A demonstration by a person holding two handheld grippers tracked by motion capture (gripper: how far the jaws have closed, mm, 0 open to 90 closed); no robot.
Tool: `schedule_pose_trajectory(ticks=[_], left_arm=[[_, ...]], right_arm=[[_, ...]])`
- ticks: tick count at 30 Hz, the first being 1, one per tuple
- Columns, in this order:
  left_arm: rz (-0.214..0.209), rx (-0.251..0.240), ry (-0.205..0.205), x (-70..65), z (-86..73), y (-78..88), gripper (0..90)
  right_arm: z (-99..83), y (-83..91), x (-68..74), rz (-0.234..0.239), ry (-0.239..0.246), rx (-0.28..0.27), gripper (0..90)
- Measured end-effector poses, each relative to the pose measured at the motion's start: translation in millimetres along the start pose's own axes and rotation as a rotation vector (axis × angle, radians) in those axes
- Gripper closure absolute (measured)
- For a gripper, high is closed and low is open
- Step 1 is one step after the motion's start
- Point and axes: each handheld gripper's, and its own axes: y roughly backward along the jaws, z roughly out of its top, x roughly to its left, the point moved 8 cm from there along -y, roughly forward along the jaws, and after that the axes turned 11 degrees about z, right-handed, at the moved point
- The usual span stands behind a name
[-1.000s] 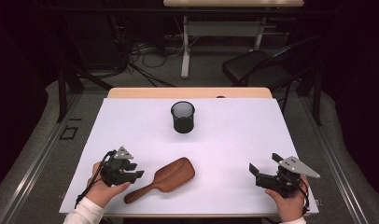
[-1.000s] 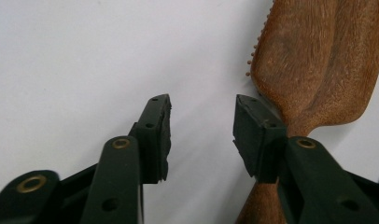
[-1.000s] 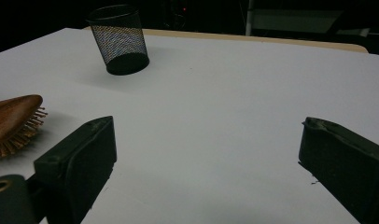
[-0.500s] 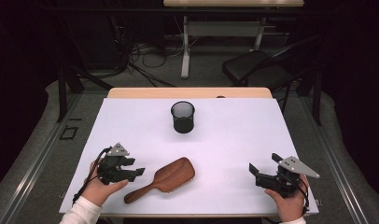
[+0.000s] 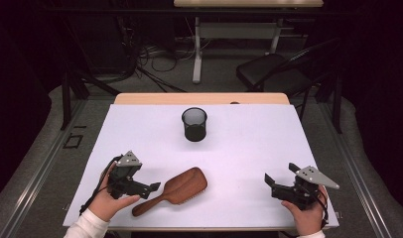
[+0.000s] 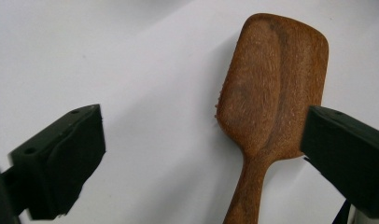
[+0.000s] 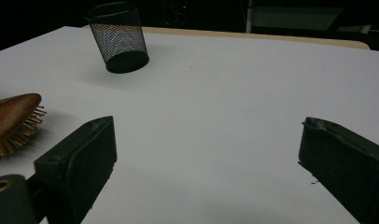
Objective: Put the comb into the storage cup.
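step: approach to grasp brush (image 5: 175,191) | left gripper (image 5: 149,189) jaws just opened wide, straddling brush neck, nothing held | right gripper (image 5: 275,183) open, empty, idle | brush flat on table (image 5: 239,148), bristles down | next: lower, close on handle

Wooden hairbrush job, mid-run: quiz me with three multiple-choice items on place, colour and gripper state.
1. Where does the wooden hairbrush lie?
A. inside the cup
B. on the white table, between the two grippers
C. on the floor

2. What colour is the mesh cup?
A. black
B. red
C. white

3. How does the left gripper stand?
A. shut on the brush handle
B. open, its jaws having just widened, beside the brush
C. shut on the cup

Answers: 1 B, the high view shows it flat on the table, bristles down. 2 A, dark mesh in both views. 3 B, the left gripper view shows wide jaws, no pad pressing the wood.
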Motion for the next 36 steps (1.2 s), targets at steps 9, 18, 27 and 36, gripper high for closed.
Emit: schedule_pose_trajectory(ticks=[9,18,27,36], left_arm=[[0.008,-0.045,-0.041,-6.0,7.2,8.4,0.2],[0.019,-0.051,-0.104,-13.8,9.3,16.0,0.2],[0.031,0.006,-0.171,-23.0,2.3,13.3,0.2],[0.039,0.054,-0.225,-31.1,-4.5,5.4,0.2]], right_arm=[[-0.1,0.3,-0.3,-0.002,0.002,0.002,4.0],[-0.2,0.0,0.1,-0.002,0.005,0.003,4.0],[-0.2,0.0,0.2,-0.003,0.008,0.004,4.0],[-0.2,-0.2,1.2,0.001,0.008,0.005,4.0]])
